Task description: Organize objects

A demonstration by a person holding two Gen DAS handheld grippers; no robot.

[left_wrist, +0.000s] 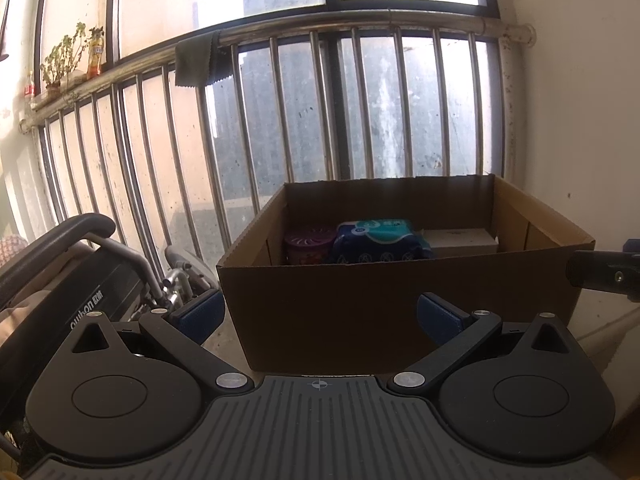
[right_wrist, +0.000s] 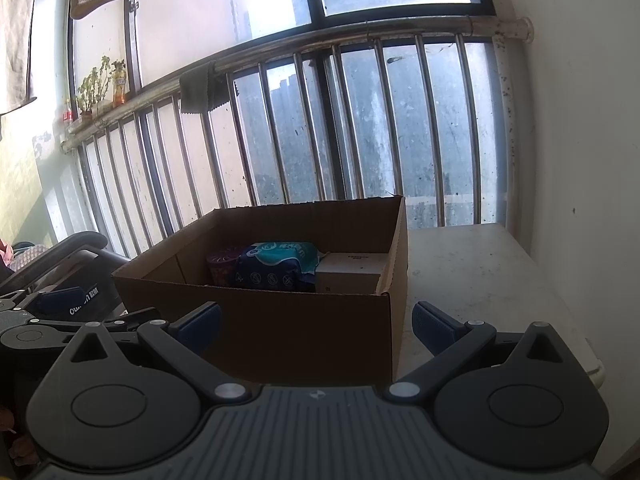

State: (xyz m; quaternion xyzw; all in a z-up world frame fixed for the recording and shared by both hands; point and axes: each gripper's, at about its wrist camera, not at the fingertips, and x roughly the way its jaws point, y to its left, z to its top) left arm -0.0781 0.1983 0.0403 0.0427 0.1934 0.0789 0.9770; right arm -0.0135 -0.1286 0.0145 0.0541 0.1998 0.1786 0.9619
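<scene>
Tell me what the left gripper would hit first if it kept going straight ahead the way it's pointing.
Most likely the near wall of the cardboard box. The open left gripper points at it with nothing visible between, though the gap is hard to judge.

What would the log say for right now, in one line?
left gripper: open, empty | right gripper: open, empty | cardboard box: holds blue pack, purple tub, white box

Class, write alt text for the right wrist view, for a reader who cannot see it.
An open cardboard box sits on a pale table before a barred window, holding a purple tub, a blue and teal packet and a white carton. The right gripper is open and empty in front of the box.
</scene>
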